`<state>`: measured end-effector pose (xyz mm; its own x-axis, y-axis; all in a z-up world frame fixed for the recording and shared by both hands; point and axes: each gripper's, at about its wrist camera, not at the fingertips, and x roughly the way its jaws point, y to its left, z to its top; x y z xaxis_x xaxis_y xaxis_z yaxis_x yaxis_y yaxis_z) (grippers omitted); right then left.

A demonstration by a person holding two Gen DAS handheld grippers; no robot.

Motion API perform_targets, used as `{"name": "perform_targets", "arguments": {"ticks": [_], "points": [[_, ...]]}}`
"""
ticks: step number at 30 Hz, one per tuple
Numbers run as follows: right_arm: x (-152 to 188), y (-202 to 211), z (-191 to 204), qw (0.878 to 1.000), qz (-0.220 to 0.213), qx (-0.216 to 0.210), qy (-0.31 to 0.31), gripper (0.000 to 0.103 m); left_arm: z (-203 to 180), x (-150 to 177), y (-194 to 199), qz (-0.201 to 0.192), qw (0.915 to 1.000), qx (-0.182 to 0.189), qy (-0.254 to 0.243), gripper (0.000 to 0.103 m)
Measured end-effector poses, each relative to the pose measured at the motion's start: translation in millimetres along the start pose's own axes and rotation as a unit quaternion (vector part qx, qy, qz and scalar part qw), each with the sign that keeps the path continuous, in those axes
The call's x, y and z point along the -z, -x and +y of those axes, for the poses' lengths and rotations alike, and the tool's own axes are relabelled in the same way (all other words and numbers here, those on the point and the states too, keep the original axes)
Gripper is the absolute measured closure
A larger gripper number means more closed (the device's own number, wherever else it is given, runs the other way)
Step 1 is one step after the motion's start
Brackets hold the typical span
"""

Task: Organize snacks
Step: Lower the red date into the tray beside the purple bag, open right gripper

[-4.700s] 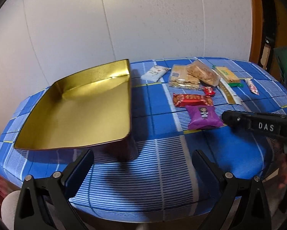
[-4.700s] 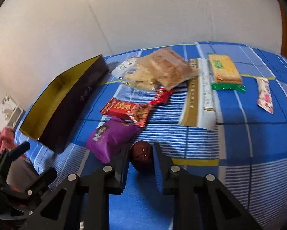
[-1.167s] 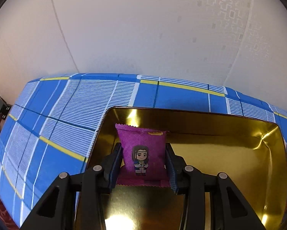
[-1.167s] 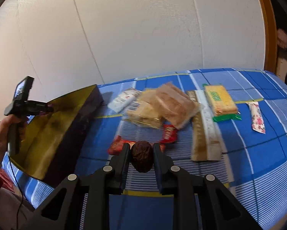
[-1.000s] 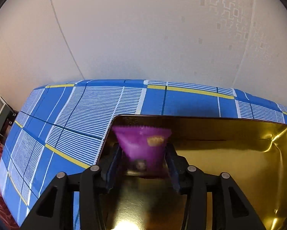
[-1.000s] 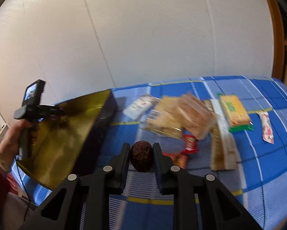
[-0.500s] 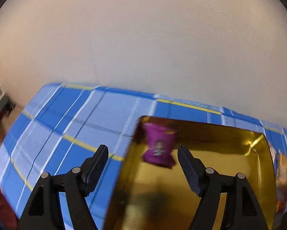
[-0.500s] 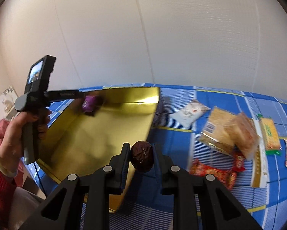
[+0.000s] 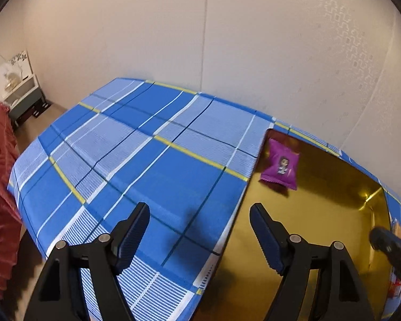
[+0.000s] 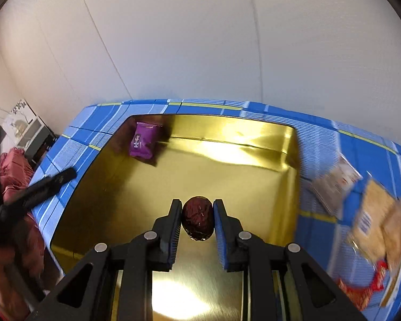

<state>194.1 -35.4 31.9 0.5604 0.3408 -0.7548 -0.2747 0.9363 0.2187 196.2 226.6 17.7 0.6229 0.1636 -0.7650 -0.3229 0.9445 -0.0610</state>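
A gold tin tray (image 10: 254, 187) sits on the blue plaid tablecloth; it also shows in the left wrist view (image 9: 321, 227). A purple snack packet (image 10: 143, 140) lies in the tray's far left corner, also seen in the left wrist view (image 9: 280, 164). My right gripper (image 10: 197, 214) is shut on a dark red wrapped sweet (image 10: 197, 222) and holds it over the tray's near part. My left gripper (image 9: 200, 219) is open and empty, over the tray's left edge and the cloth, well back from the purple packet.
Several snack packets lie on the cloth right of the tray: a white packet (image 10: 334, 187), clear biscuit bags (image 10: 374, 219) and a red wrapper (image 10: 361, 291). The wall is close behind the table. The left gripper's body (image 10: 34, 190) shows left of the tray.
The left gripper has let go of the purple packet in the tray and pulled back left. The right gripper has carried the sweet from over the cloth to over the tray.
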Motion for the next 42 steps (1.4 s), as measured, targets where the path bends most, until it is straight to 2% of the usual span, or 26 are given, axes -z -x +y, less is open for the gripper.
{"name": "perform_targets", "arguments": {"ticks": [6, 11, 16, 20, 24, 30, 36, 42], "points": [[-36.7, -44.4, 9.6, 1.0, 0.024, 0.007, -0.006, 0.079, 0.1, 2.5, -10.6, 0.023, 0.9997, 0.002, 0.009, 0.025], [-56.1, -74.7, 15.7, 0.999, 0.03, 0.018, -0.016, 0.079, -0.6, 1.9, -12.8, 0.027, 0.9995, 0.005, 0.018, 0.025], [-69.7, -102.8, 21.2, 0.998, 0.033, 0.003, -0.049, 0.079, -0.6, 0.6, -16.5, 0.034, 0.999, 0.008, 0.028, 0.025], [-80.4, -114.6, 18.3, 0.995, 0.028, -0.028, -0.093, 0.059, -2.3, 0.0, -16.8, 0.029, 0.9992, 0.003, 0.026, 0.025], [-77.9, -95.9, 5.1, 0.992, 0.003, -0.035, -0.118, 0.059, -4.8, -0.1, -14.4, 0.026, 0.9992, 0.013, 0.028, 0.024], [-43.4, -37.7, -15.5, 0.997, -0.038, 0.015, -0.072, 0.059, -11.8, 1.5, -7.1, 0.016, 0.9992, 0.025, 0.028, 0.017], [13.5, 42.6, -55.6, 0.991, -0.09, 0.087, -0.049, 0.059, -30.1, 8.1, 6.6, -0.006, 0.9992, 0.038, 0.001, 0.014], [71.6, 95.1, -112.7, 0.977, -0.111, 0.156, -0.089, 0.059, -57.2, 17.6, 28.4, -0.037, 0.9956, 0.079, -0.035, 0.008]]}}
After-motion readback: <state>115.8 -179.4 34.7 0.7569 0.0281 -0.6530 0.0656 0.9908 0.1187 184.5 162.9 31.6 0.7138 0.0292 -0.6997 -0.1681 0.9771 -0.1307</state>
